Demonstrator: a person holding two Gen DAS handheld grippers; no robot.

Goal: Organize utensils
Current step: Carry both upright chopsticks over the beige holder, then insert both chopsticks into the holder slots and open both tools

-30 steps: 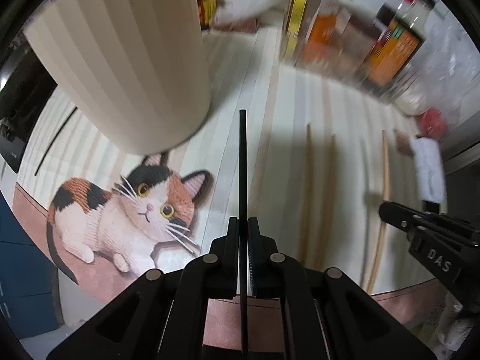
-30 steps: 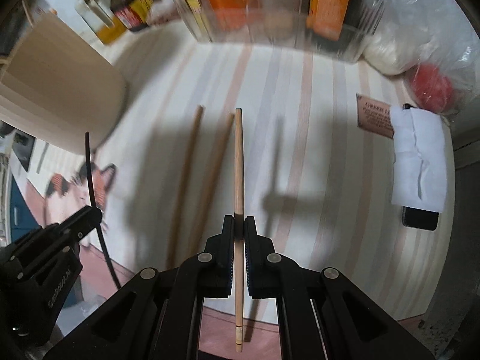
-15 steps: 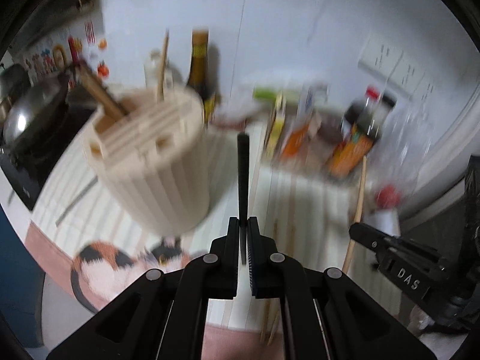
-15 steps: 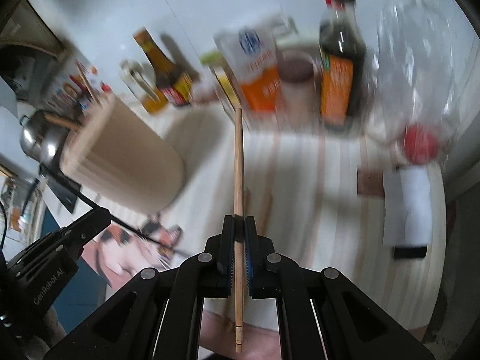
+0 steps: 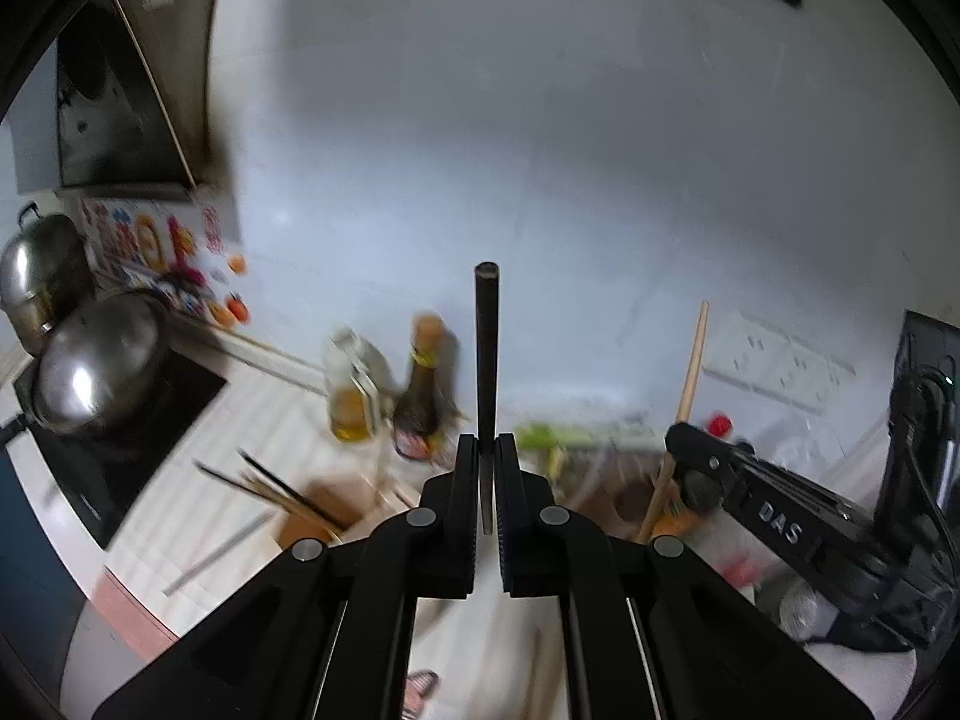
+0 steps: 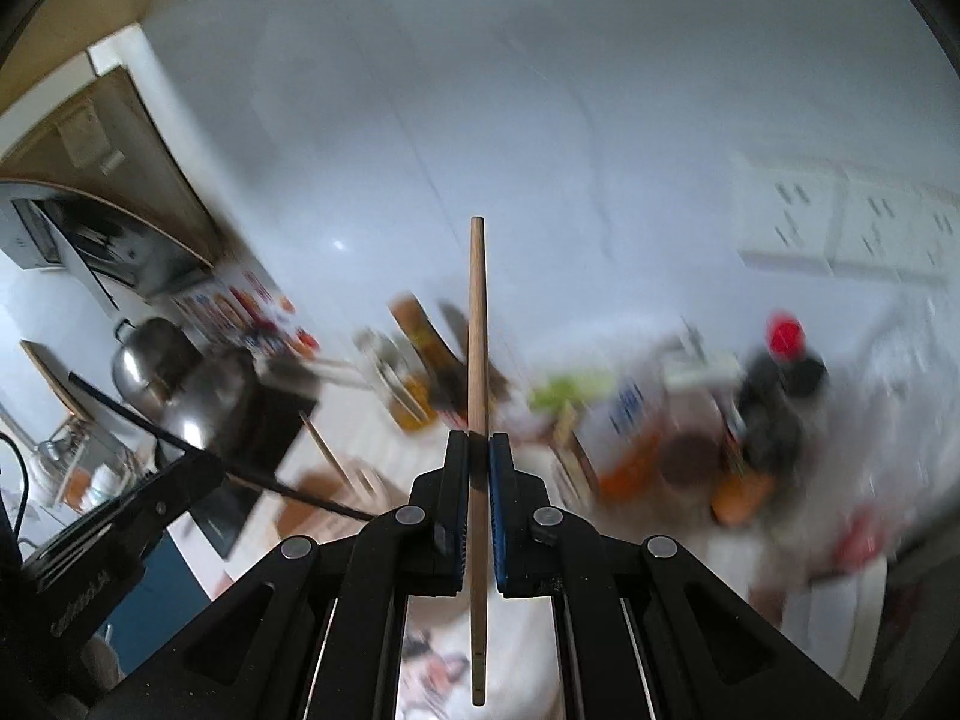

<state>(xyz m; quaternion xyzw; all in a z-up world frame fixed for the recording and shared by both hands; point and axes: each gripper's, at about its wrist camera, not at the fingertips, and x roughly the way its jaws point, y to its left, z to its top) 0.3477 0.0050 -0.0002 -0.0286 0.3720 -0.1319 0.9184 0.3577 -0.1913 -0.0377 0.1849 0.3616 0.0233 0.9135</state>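
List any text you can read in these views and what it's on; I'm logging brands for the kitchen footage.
"DAS": white letters on the right tool, seen from the left wrist.
Lettering on the left tool, seen from the right wrist: partly visible, too distorted to read.
Bottle labels and wall stickers: blurred, unreadable.

White letters "DAS" stood on the black body of the right tongs (image 5: 672, 450), seen in the left wrist view. Lettering on the left tongs (image 6: 198, 468) and on the bottle labels was too blurred to read.
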